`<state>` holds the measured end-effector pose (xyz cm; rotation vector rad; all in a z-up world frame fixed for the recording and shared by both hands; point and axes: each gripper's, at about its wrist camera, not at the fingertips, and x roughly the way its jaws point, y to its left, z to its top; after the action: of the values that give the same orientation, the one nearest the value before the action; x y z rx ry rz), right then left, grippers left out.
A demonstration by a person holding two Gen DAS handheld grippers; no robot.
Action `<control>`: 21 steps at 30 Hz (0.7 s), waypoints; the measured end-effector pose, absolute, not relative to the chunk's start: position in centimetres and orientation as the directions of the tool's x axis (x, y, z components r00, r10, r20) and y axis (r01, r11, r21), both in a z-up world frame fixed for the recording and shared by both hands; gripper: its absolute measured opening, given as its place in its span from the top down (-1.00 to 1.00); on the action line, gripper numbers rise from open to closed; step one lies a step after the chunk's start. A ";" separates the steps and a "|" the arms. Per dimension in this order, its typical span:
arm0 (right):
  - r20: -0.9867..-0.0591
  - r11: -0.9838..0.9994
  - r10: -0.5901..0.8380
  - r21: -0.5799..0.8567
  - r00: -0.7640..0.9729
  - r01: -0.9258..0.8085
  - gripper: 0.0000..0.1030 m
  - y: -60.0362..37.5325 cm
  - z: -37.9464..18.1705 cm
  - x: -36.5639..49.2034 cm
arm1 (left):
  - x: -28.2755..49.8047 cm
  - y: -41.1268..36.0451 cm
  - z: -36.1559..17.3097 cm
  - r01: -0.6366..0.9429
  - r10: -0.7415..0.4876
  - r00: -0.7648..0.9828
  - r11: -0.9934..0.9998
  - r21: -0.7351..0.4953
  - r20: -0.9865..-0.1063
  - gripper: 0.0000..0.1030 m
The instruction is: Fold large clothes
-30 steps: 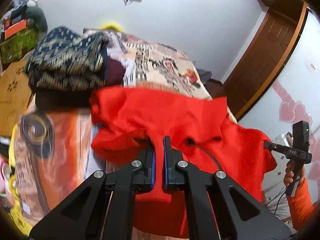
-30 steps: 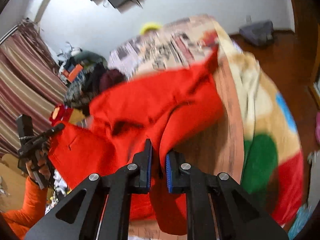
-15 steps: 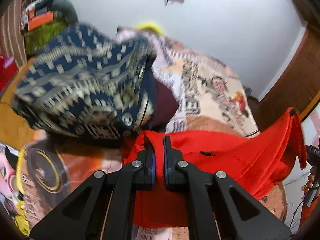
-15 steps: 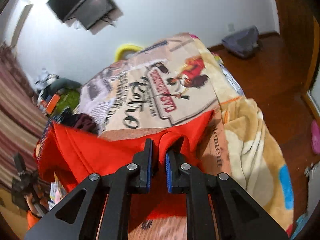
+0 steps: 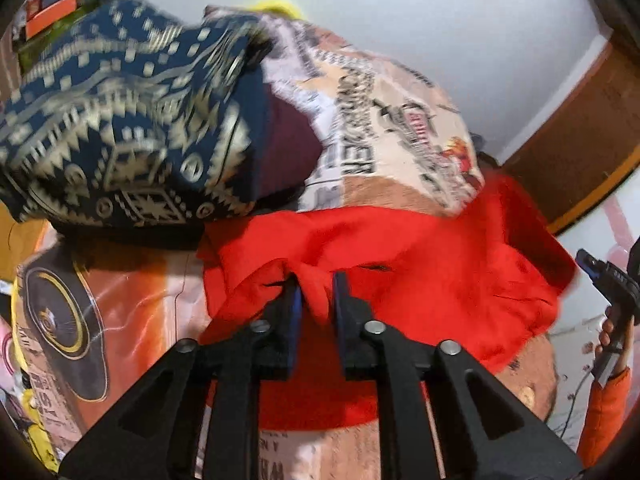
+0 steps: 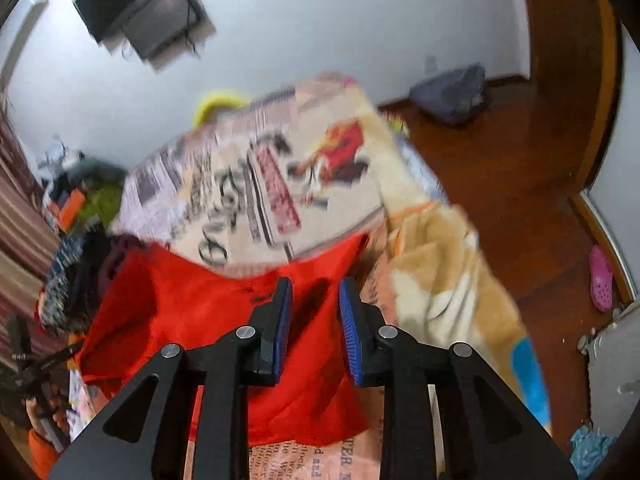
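A red garment [image 5: 420, 280] lies folded on the printed bed blanket [image 5: 380, 128]. My left gripper [image 5: 316, 304] hovers over the garment's left end. Its jaws are opening, and a loose fold of red cloth still stands between the blue pads. In the right wrist view the same red garment [image 6: 192, 312] spreads out below my right gripper [image 6: 316, 312]. That gripper's jaws are opening too, and the cloth lies flat behind the gap, not pinched. The right gripper [image 5: 608, 276] also shows at the left view's right edge, held by a hand in an orange sleeve.
A stack of folded clothes, topped by a blue patterned one [image 5: 120, 128] over a maroon one [image 5: 288, 148], sits just left of the red garment. Past the bed's right edge lie a wooden floor [image 6: 500, 168], a dark bag [image 6: 452, 92] and a pink shoe [image 6: 600, 280].
Both grippers carried the red garment's edge across the bed toward the folded stack and lowered it. Their jaws, shut on the cloth before, now stand apart.
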<state>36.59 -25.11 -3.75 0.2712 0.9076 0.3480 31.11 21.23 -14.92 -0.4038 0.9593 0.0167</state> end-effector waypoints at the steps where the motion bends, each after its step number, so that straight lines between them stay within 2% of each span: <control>1: -0.709 0.907 0.412 0.378 0.572 -0.186 0.57 -25.5 -3.1 36.2 | 30.5 20.8 -13.8 -0.166 -0.167 0.589 0.933 -0.320 -0.791 0.55; 3: -0.702 0.907 0.417 0.363 0.578 -0.213 0.57 -26.1 -1.5 34.9 | 29.6 20.4 -12.2 -0.148 -0.142 0.612 0.946 -0.288 -0.778 0.36; 7: -0.704 0.913 0.408 0.289 0.582 -0.289 0.54 -25.1 -0.3 32.5 | 27.4 19.0 -9.3 -0.127 -0.111 0.662 0.958 -0.257 -0.742 0.25; 10: -0.715 0.907 0.404 0.231 0.570 -0.352 0.45 -23.4 -0.5 30.7 | 26.8 17.9 -9.2 -0.111 -0.108 0.652 0.966 -0.235 -0.751 0.23; 15: -0.731 0.880 0.420 0.183 0.538 -0.439 0.26 -19.7 -1.9 29.6 | 26.8 15.1 -11.8 -0.058 -0.104 0.595 0.983 -0.172 -0.797 0.23; 21: -0.785 0.840 0.435 0.178 0.442 -0.512 0.24 -14.4 -5.7 30.5 | 28.9 12.5 -17.5 -0.005 -0.122 0.488 0.990 -0.142 -0.864 0.23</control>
<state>30.49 -14.36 -5.67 -0.0904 0.9455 0.5886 28.93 12.54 -17.51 -0.1319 1.0593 -0.0712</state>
